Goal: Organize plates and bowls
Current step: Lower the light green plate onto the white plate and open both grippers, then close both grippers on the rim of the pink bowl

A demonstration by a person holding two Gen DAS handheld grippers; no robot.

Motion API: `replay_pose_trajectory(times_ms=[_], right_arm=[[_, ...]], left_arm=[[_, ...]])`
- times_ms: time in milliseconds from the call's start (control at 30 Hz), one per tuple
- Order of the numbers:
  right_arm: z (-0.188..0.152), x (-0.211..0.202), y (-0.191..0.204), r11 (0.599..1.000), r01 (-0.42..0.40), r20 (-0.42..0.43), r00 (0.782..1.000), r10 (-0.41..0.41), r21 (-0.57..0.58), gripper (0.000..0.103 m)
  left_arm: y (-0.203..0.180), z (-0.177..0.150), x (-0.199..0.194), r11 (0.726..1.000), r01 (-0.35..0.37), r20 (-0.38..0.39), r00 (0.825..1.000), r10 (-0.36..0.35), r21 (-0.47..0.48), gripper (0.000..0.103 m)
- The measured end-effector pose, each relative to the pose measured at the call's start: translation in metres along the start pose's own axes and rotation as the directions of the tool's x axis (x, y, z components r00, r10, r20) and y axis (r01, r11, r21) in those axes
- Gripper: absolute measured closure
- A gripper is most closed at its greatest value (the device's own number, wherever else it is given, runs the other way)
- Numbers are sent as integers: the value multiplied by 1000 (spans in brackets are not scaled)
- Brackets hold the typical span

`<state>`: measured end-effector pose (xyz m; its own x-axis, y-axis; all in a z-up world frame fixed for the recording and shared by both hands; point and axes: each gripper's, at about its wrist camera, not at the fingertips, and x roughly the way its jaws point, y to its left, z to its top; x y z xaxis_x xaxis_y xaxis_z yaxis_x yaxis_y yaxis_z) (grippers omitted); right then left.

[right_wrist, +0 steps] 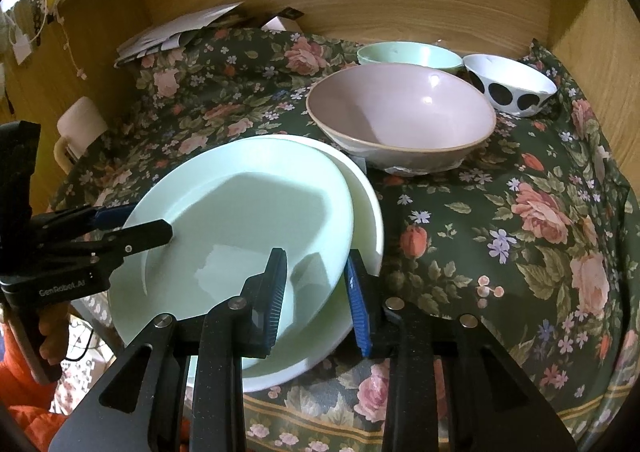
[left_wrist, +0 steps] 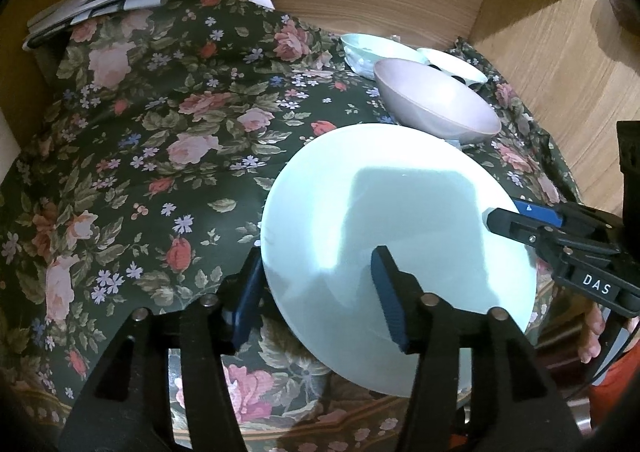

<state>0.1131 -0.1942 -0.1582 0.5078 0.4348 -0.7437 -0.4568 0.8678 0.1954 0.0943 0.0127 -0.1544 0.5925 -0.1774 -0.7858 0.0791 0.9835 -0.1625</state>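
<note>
While both grippers tilt down, left gripper (left_wrist: pixel 316 292) spread astride plate (left_wrist: pixel 400 236) rim; right gripper (right_wrist: pixel 316 292) pinches rim opposite.

Each tongs unit is black plastic with two triangular-cutout arms and silver round fasteners at the pivots. The left tongs (left_wrist: pixel 316 292) carry dark blue ribbed pads. The right tongs (right_wrist: pixel 316 300) carry one dark ribbed pad and one bright blue pad. Beside the pale green plate (right_wrist: pixel 240 236), white lettering marks both bodies: "DAS" and "GenRobot.AI". An orange sleeve (right_wrist: pixel 24 384) shows.
</note>
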Motion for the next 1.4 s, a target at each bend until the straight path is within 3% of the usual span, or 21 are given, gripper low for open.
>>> replay_pose_trajectory(times_ms=[267,500,667,833,933,1133,1400], right_arm=[[1,-12,-1,997,76,53,996,-75,-25,76],[12,-24,-10,998,69,98,993,-69,6,75],[25,-39,-17,995,94,164,982,-95,16,61],[38,-53,-25,992,125,237,963,-128,29,43],[45,-56,-34,988,144,267,952,-151,47,34],[58,-43,-55,984,162,268,947,-177,79,33],[67,-4,-92,979,158,202,962,-183,130,33]], left_arm=[[10,5,-20,1000,-12,53,998,13,-25,46],[11,21,-38,999,-21,124,992,24,-27,35],[-2,40,-44,1000,-20,160,987,17,13,30],[-15,62,-42,1000,1,188,982,-6,24,17],[-26,74,-35,999,1,190,982,-8,36,14],[-51,96,-11,994,-41,189,982,21,101,13],[-58,130,43,998,-12,79,997,7,66,13]])
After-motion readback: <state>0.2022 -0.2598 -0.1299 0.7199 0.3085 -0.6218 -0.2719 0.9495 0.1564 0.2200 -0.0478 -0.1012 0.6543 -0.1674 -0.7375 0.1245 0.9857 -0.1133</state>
